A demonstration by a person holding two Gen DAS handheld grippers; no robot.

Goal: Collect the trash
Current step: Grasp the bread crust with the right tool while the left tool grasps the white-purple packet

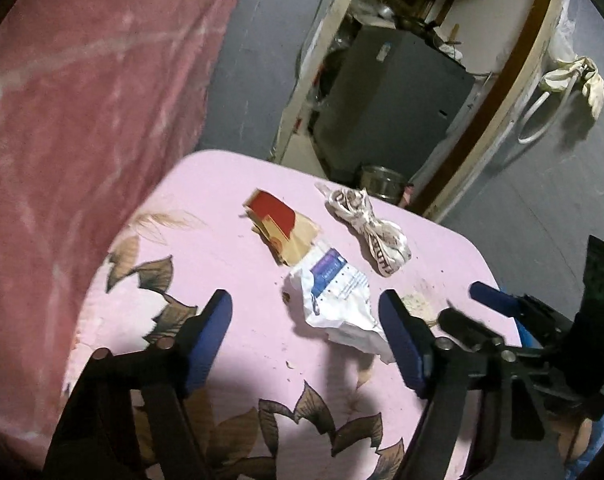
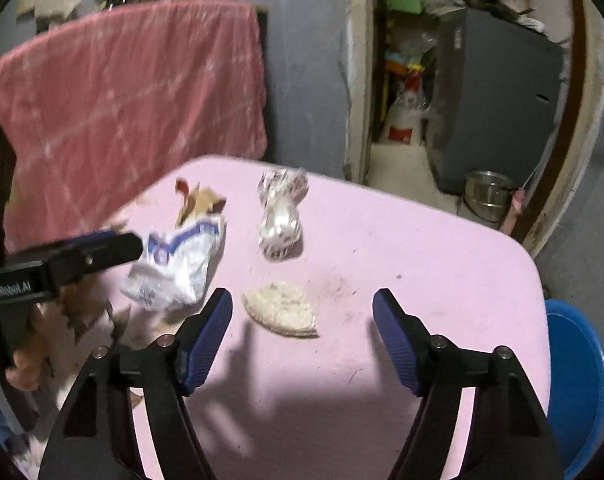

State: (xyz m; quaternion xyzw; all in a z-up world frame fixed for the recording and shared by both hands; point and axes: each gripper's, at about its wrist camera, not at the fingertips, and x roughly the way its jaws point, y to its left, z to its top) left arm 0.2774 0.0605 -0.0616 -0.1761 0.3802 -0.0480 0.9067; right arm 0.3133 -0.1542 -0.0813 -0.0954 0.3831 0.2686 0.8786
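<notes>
**Pink tabletop strewn with litter as two tongs hover open**

Pink plastic, printed with brown leaves at one end, forms the tabletop (image 2: 422,264) on which four pieces of trash are seen. A crumpled white wrapper with blue print (image 1: 340,304) lies nearest the left tongs (image 1: 306,344), its long axis running away from the camera toward a torn red-and-tan carton (image 1: 281,228), which it touches. A twisted printed wrapper (image 1: 368,230) is laid beside them, apart, its length angled roughly parallel to the white wrapper's. A flat half-round piece of bread (image 2: 279,314) is seen in the right wrist view just ahead of the right tongs (image 2: 302,332), its curved crust edge turned toward the camera.

Both tongs are held spread wide, with nothing gripped between the blue pads (image 2: 207,340). The left tongs are seen from the side in the right wrist view, close beside the white wrapper. A blue bin (image 2: 578,384) stands below the tabletop's right edge. A pink blanket (image 2: 133,92) hangs behind, and a steel pot (image 2: 488,194) sits by the doorway.
</notes>
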